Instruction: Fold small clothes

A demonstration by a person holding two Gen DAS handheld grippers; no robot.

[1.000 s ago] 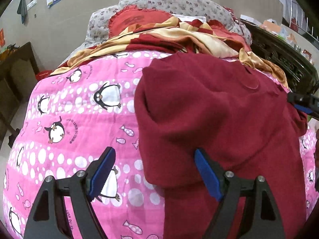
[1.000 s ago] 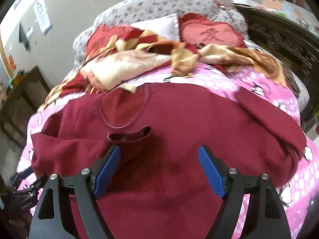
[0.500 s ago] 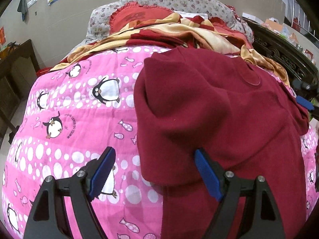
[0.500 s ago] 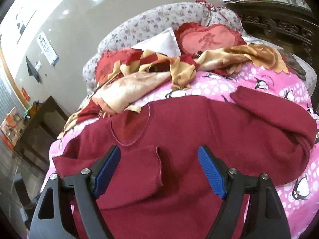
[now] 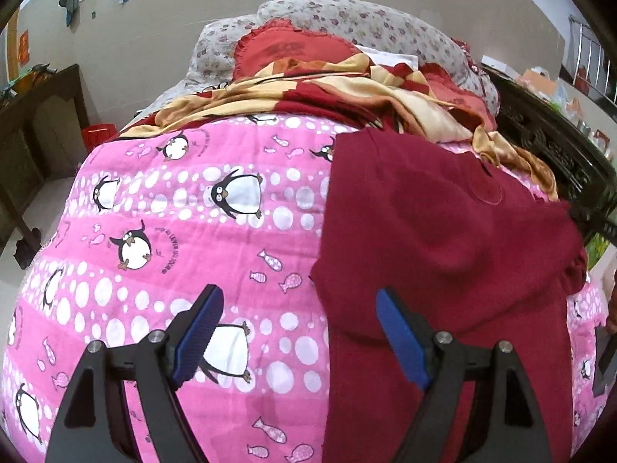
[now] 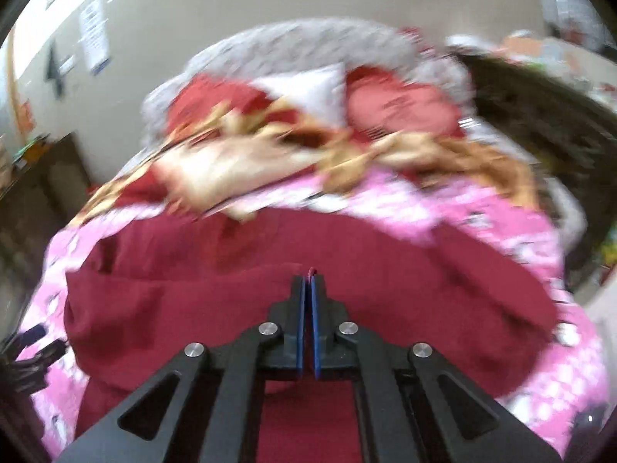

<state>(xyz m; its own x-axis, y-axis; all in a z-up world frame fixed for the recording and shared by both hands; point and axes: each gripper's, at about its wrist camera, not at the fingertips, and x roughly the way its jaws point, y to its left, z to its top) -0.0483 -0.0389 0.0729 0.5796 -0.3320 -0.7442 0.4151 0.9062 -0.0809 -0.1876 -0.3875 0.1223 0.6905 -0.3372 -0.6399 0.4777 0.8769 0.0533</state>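
Sweater [image 5: 443,239] flat on pink quilt [image 5: 193,231]; right tool [image 6: 307,281] just closed, pinching sweater fold; left tool [image 5: 297,332] spread wide, empty, at sweater's near left edge.

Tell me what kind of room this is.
Most likely a bedroom in a home. A pink penguin quilt covers a bed, floral pillows are piled at its head, and a dark carved wooden frame runs along one side.

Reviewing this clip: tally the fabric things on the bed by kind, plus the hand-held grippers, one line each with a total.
Dark red garment: 1
Pink penguin quilt: 1
Red-and-gold blanket: 1
Red frilled cushions: 2
White cushion: 1
Floral grey bolster: 1
Hand-held grippers, left hand-held gripper and right hand-held gripper: 2
Total: 9
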